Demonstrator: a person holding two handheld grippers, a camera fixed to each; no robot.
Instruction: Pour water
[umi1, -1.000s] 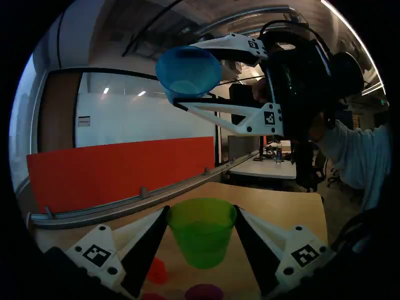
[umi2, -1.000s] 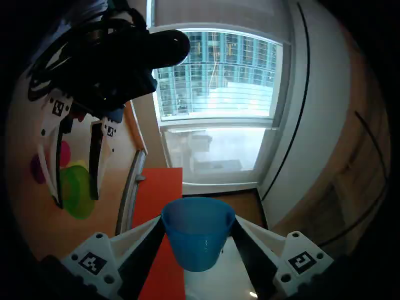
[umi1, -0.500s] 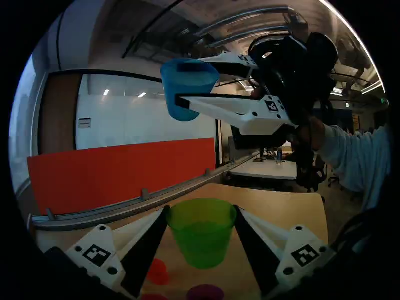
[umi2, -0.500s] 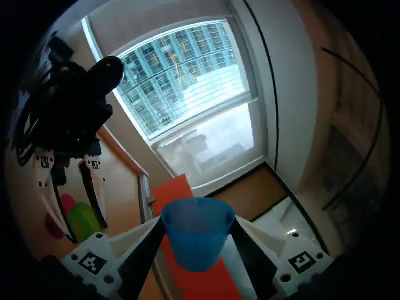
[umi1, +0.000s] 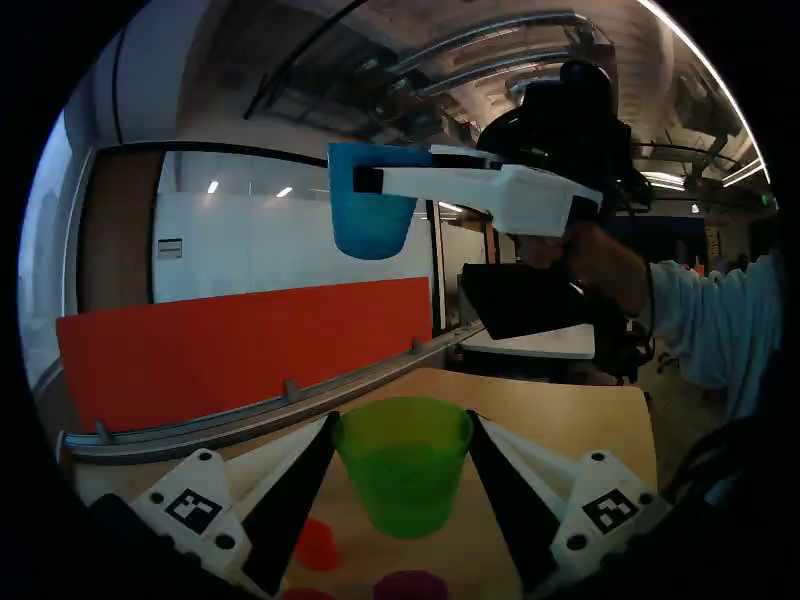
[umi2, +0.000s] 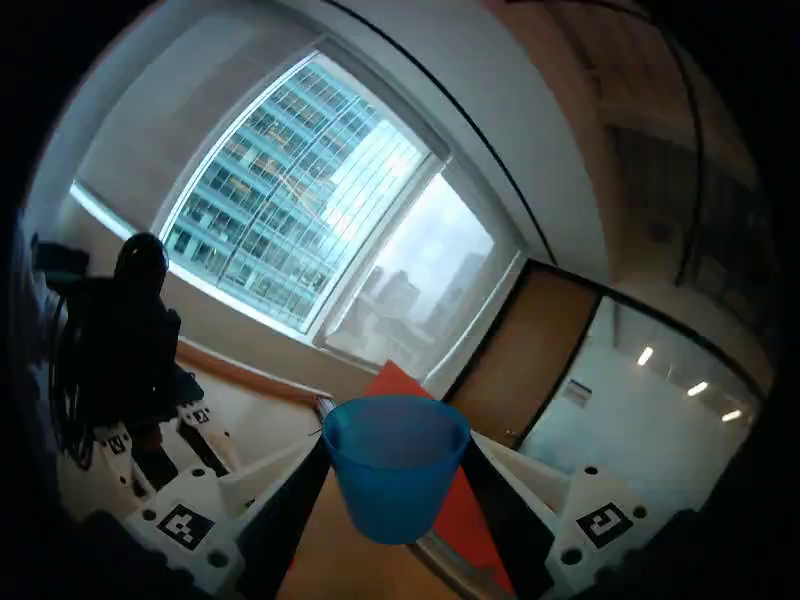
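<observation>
A green cup (umi1: 403, 474) sits upright between the fingers of my left gripper (umi1: 402, 478), which is shut on it just above the wooden table (umi1: 560, 415). High above it hangs a blue cup (umi1: 368, 211), upright, clamped by my right gripper (umi1: 372, 180), held by a hand in a light sleeve (umi1: 700, 310). In the right gripper view the blue cup (umi2: 396, 478) fills the gap of my right gripper (umi2: 396, 482), both fingers pressing its sides. My left gripper (umi2: 165, 440) appears small at the lower left there.
An orange panel (umi1: 240, 340) and a metal rail (umi1: 290, 390) line the table's far edge. Small red (umi1: 316, 545) and purple (umi1: 410, 584) cups lie on the table under my left gripper. A large window (umi2: 310, 240) shows in the right gripper view.
My right gripper has rotated the blue cup from tilted mouth-forward back to upright and swung its view from the window toward the room. The left gripper and green cup stayed still.
</observation>
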